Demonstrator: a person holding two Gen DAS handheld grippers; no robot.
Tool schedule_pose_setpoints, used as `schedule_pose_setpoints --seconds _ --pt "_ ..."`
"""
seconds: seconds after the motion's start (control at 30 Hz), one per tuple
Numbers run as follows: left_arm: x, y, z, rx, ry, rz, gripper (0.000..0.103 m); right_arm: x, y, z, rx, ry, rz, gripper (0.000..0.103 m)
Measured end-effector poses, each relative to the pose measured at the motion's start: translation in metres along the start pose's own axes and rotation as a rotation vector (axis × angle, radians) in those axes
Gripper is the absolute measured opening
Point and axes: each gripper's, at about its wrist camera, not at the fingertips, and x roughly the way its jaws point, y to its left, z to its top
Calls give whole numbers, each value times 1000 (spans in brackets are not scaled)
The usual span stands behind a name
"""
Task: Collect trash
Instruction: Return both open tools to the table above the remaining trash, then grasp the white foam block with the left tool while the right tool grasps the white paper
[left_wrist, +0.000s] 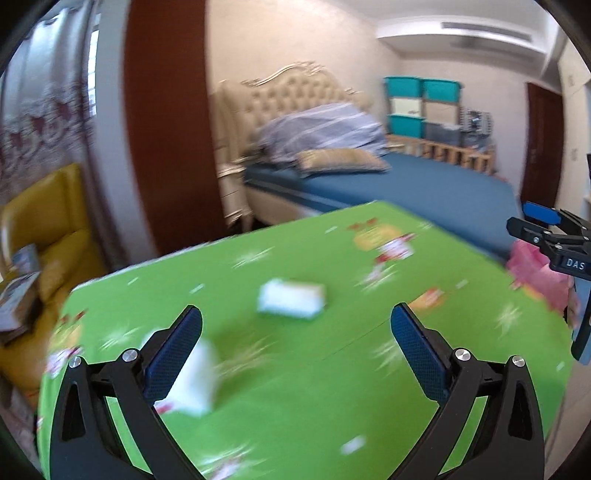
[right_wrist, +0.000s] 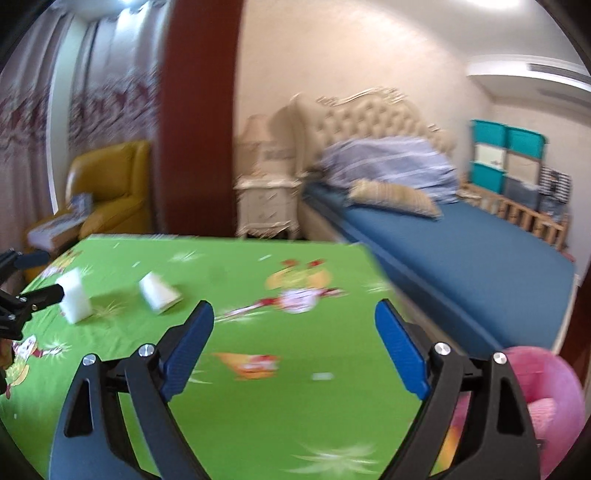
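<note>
Left wrist: white scrap lies beyond the left gripper's spread jaws.

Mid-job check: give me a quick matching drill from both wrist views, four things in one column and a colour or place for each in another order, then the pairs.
Things:
1. armchair
2. bed sheet
3. two trash pieces
4. pink bag

Descriptions:
A. white, lying apart on the green tablecloth
B. off the table's right edge, beside the right claw
C. blue
D. mustard yellow, by the curtain

Pairs: 1-D, 2-C, 3-A, 4-B
</note>
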Motion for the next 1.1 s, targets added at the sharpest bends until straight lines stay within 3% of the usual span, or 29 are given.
schedule_pose_setpoints --seconds 0.2,0.43,0.6,0.9,0.93,0.97,1.03,1.1 --pt "-10 56 -42 -37 81 74 96 60 81 -22 -72 114 117 86" --pt "-1 100 -63 -108 142 106 96 127 140 -15 -155 235 174 86" --pt "21 115 -69 -143 215 89 96 168 158 -2 -172 319 214 86" --pt "43 110 -63 -143 257 70 96 214 174 10 -241 420 240 86" --pt "47 109 -61 -138 264 64 96 216 175 8 -243 428 242 81" --pt "50 108 -59 -135 270 60 96 215 175 8 -241 423 257 65" --pt "59 106 -53 -127 281 67 96 211 176 9 -253 412 283 49" --pt "67 105 -49 -121 282 65 96 202 175 9 -258 402 270 44"
